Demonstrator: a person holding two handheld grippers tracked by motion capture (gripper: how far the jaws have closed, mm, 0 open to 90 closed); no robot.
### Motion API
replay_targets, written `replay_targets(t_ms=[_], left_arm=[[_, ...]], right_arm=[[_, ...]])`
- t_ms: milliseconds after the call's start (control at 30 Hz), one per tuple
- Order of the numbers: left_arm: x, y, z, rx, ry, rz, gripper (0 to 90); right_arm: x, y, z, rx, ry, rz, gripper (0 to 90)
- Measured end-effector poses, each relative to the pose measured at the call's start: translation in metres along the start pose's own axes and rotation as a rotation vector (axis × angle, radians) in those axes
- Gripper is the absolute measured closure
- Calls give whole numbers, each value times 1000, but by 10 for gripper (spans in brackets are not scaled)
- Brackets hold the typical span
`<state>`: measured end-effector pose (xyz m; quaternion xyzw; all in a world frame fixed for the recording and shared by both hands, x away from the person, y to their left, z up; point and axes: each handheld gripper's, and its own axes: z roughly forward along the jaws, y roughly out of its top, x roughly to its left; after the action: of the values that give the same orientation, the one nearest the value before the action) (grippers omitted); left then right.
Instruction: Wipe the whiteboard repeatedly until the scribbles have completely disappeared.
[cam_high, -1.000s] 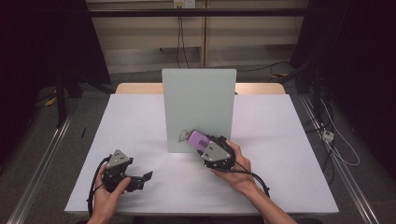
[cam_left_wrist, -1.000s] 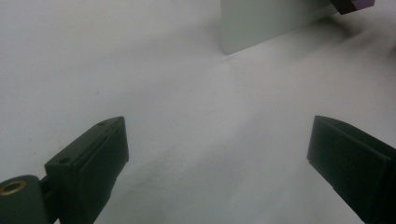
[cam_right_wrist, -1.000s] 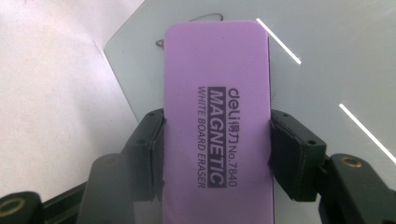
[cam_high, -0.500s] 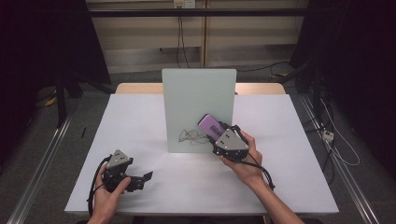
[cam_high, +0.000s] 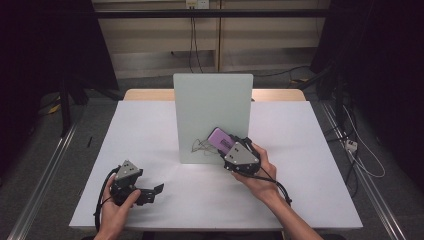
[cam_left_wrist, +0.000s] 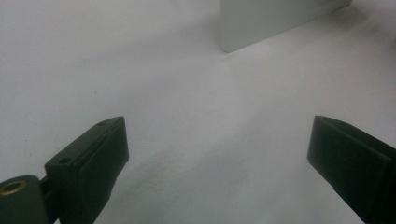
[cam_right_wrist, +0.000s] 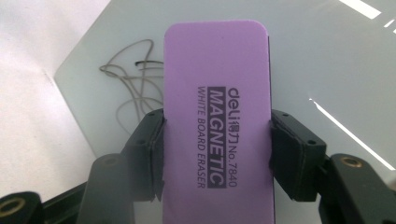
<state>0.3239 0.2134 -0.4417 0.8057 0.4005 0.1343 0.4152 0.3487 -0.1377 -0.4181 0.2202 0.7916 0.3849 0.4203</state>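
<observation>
The right gripper (cam_high: 231, 150) clamps its fingers on the purple eraser (cam_right_wrist: 217, 121), held against the whiteboard (cam_high: 212, 105) beside the scribble (cam_right_wrist: 133, 79) (wiping step, I judge). Next it must slide over the marks. The left gripper (cam_high: 150, 192) rests open on the table (cam_high: 310, 150).

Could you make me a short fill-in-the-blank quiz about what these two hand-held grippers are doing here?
1. The right gripper is shut on a ____ whiteboard eraser.
2. The left gripper has its jaws ____, with nothing between them.
3. The scribbled marks are on the upright ____.

Missing words: purple; open; board
</observation>
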Motion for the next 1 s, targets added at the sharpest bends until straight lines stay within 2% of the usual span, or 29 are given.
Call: replay_targets(t_ms=[67, 267, 500, 633, 667, 833, 900, 1000], left_arm=[[0, 0, 0, 3, 3, 1, 55], [0, 0, 0, 3, 2, 1, 55], [1, 0, 0, 2, 2, 2, 55], [1, 0, -1, 3, 2, 2, 55], [1, 0, -2, 3, 1, 6, 55], [2, 0, -2, 2, 3, 4, 55], [2, 0, -2, 1, 3, 3, 55], [1, 0, -2, 6, 5, 8, 55]], right_arm=[[3, 1, 2, 11, 15, -20, 416], [13, 3, 10, 59, 102, -57, 416], [20, 4, 15, 78, 147, -82, 416], [19, 5, 15, 74, 152, -75, 416], [17, 6, 14, 63, 139, -71, 416], [-3, 12, 7, 22, 82, -17, 416], [-8, 12, 5, 21, 85, -4, 416], [-7, 13, 6, 29, 81, -25, 416]])
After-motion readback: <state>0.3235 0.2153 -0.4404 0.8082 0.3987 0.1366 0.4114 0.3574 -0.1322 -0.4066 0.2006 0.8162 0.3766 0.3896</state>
